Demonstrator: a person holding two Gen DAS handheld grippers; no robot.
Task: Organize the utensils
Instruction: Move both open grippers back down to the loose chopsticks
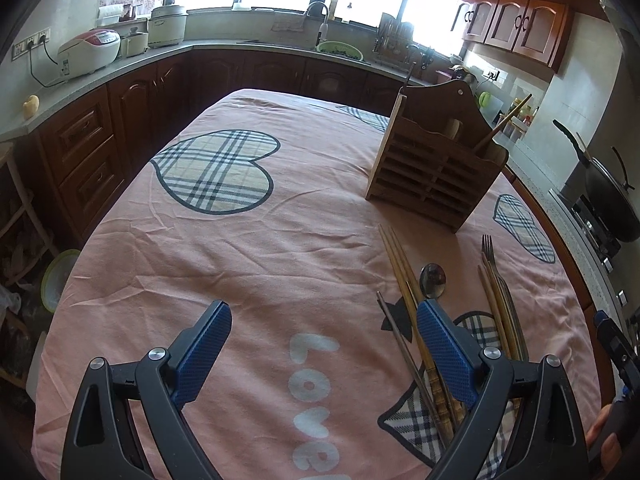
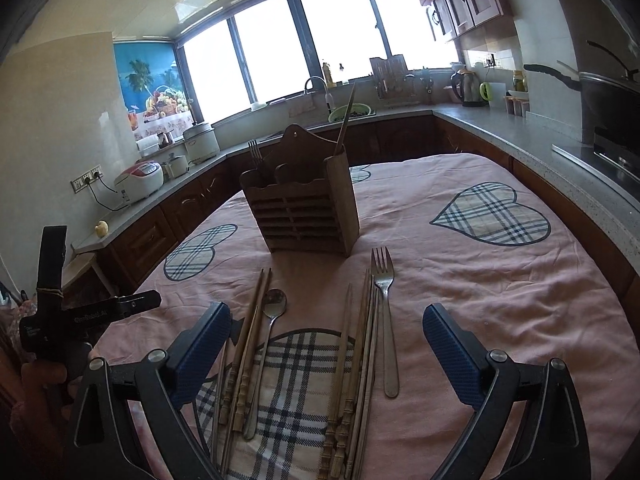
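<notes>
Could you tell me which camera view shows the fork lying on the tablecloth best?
The right wrist view: the fork lies whole and unobstructed, tines toward the wooden holder. The left wrist view shows only its tines; chopsticks crowd its handle.

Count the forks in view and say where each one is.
2. One fork lies on the tablecloth, right of the chopsticks. Another fork stands in the wooden holder; more may be hidden inside.

place: home kitchen | cues: wooden cabinets [image 1: 516, 24], sink tap [image 1: 318, 12], rice cooker [image 1: 90, 50], wok [image 2: 608, 96]
</notes>
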